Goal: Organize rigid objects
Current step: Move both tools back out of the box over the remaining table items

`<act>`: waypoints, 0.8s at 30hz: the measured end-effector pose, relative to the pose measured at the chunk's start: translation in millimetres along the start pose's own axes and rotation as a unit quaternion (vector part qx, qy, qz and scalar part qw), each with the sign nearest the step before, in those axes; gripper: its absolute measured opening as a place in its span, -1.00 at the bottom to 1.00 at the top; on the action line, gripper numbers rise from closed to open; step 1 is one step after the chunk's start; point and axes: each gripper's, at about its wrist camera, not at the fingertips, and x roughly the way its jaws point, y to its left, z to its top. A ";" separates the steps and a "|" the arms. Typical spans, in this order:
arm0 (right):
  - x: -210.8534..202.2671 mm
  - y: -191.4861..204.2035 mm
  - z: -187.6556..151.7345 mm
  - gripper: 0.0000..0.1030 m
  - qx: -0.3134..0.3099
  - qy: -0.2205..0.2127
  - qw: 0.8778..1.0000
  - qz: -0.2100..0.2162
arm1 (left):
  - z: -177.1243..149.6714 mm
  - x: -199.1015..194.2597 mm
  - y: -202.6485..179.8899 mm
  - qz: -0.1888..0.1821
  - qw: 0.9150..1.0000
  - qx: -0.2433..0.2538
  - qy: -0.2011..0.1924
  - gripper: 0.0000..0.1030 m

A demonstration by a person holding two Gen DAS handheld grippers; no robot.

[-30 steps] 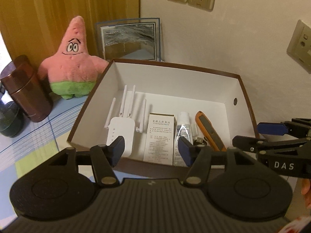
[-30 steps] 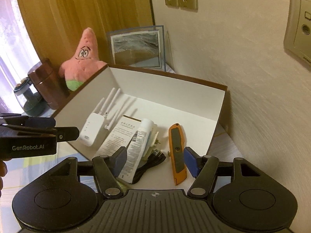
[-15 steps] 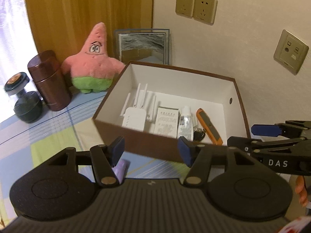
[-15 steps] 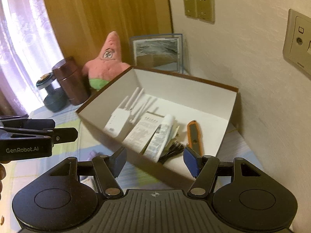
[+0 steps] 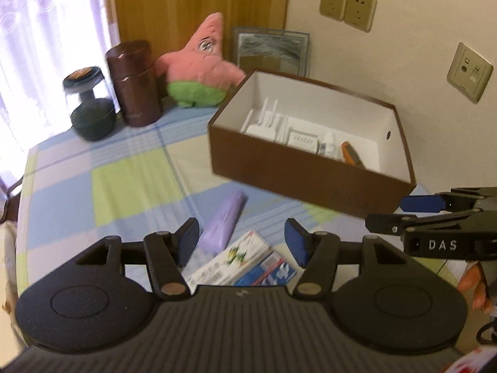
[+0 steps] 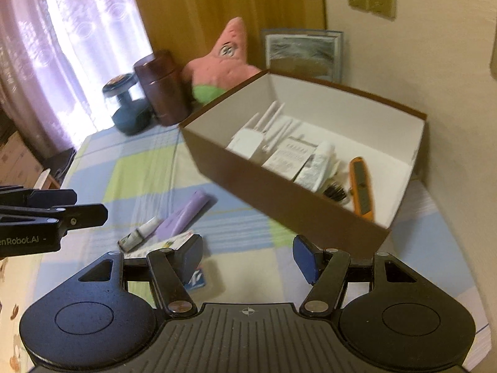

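Observation:
A brown box (image 5: 307,183) (image 6: 289,199) with a white inside stands at the back right, by the wall. In it lie a white router (image 6: 247,138), a white leaflet box (image 6: 289,157), a small tube (image 6: 320,164), a black cable and an orange utility knife (image 6: 362,186). On the checked cloth in front lie a purple case (image 5: 222,222) (image 6: 183,216), a white printed box (image 5: 230,262), a blue packet (image 5: 267,272) and a small tube (image 6: 138,234). My left gripper (image 5: 242,242) is open and empty above these. My right gripper (image 6: 247,258) is open and empty, in front of the brown box.
A pink star plush (image 5: 202,65), a brown canister (image 5: 133,84) and a dark dumbbell (image 5: 90,105) stand at the back left. A framed picture (image 5: 271,51) leans on the wall behind the box. Wall sockets (image 5: 348,7) are above. The table's left edge is near the curtain.
Both grippers have pulled back and up from the box, still open. The loose items on the cloth in front of the box have come into view.

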 end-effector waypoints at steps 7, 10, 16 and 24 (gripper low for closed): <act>4.7 20.1 -16.2 0.19 -0.018 0.018 0.999 0.021 | -31.7 -11.9 20.9 0.016 0.999 -0.034 0.019 0.11; 8.8 27.7 -22.1 0.19 -0.025 0.028 0.999 0.030 | -43.6 -14.6 26.9 0.021 0.998 -0.043 0.028 0.11; 17.9 40.2 -33.0 0.19 -0.040 0.045 0.997 0.041 | -60.5 -14.7 36.3 0.029 0.997 -0.061 0.044 0.11; 31.6 48.9 -43.5 0.19 -0.049 0.063 0.996 0.049 | -73.5 -8.7 38.0 0.036 0.995 -0.070 0.059 0.11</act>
